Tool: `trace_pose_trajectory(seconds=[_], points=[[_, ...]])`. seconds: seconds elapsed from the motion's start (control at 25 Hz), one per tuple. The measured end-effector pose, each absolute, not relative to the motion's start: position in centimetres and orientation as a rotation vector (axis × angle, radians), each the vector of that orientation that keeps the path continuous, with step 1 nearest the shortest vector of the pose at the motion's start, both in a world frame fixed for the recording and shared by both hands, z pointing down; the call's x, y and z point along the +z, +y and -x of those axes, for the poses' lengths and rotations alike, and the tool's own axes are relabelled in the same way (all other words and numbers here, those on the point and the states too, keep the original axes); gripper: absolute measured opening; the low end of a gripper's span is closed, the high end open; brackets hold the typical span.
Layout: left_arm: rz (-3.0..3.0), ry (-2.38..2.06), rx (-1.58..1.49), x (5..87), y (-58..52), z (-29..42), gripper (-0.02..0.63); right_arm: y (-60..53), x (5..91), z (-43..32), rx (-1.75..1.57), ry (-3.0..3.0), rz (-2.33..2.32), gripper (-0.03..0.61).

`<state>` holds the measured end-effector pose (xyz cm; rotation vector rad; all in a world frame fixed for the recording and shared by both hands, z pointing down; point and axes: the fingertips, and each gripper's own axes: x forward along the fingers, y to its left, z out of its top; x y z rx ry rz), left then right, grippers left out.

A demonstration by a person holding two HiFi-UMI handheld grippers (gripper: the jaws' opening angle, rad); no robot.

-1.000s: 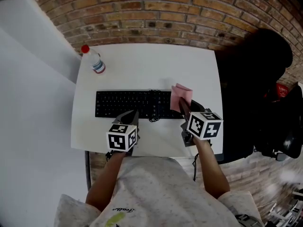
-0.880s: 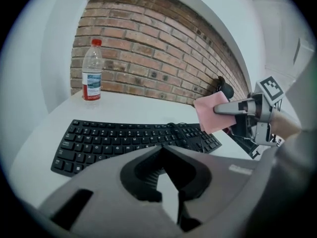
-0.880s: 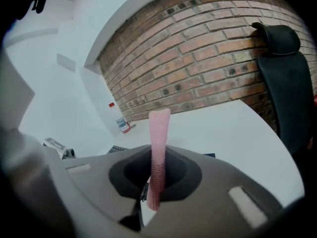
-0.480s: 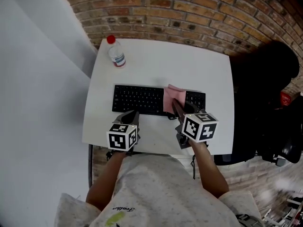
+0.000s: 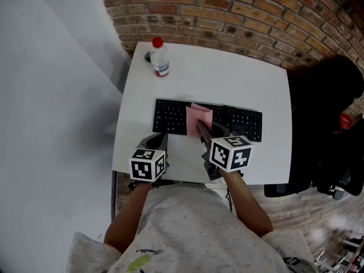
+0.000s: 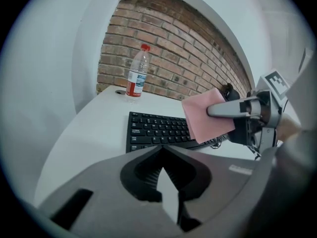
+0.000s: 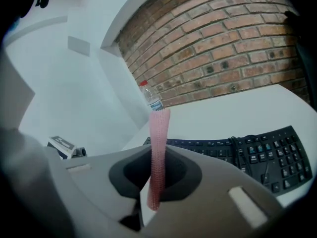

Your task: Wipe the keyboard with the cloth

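A black keyboard lies across the white table. My right gripper is shut on a pink cloth, which rests over the keys left of the keyboard's middle. In the right gripper view the cloth stands edge-on between the jaws, with the keyboard beyond it to the right. In the left gripper view the cloth hangs over the keyboard. My left gripper is shut and holds nothing, near the front table edge just short of the keyboard's left end.
A clear water bottle with a red cap stands at the table's far left corner, before the brick wall. A black chair is at the table's right. A thin black cable lies across the keys.
The right gripper has slid the pink cloth leftward along the keyboard, from its right part toward the middle. The left gripper has stayed at the front edge.
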<state>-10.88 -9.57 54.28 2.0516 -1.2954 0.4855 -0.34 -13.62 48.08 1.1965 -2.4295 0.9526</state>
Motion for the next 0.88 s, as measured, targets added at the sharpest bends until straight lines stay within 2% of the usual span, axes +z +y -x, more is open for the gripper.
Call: trace_pose_trajectory(seconds=[0.6, 0.88], points=[[-2.057, -1.286, 0.512, 54.3, -8.9, 18.2, -0.008, -12.0, 51.1, 11.6, 1.132, -2.431, -1.134, 0.023], [-2.059, -1.292, 0.520, 54.1, -8.8, 20.6, -0.008, -11.6, 53.2, 14.5, 1.179, -2.389, -1.147, 0.023]])
